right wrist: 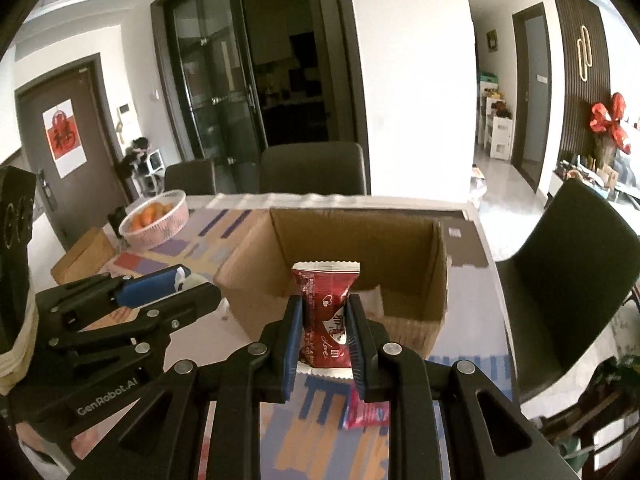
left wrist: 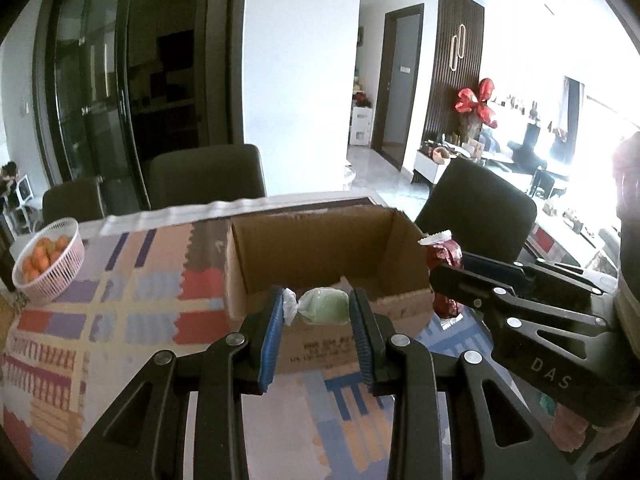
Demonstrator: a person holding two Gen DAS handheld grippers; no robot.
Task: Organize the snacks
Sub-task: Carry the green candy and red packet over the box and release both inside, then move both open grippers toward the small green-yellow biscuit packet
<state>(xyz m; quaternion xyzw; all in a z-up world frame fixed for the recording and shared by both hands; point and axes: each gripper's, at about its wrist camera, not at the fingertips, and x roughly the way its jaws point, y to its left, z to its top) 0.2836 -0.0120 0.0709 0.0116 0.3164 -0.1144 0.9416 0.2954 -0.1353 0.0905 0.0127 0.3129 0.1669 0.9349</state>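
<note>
An open cardboard box stands on the patterned table; it also shows in the right wrist view. My left gripper is shut on a pale green wrapped snack, held at the box's near rim. My right gripper is shut on a red snack packet, held upright just before the box's near wall. In the left wrist view the right gripper with the red packet sits at the box's right corner. The left gripper shows at left in the right wrist view.
A pink basket of oranges stands at the table's left side. Another red packet lies on the tablecloth below my right gripper. Dark chairs ring the table; one is at right. A small cardboard box lies far left.
</note>
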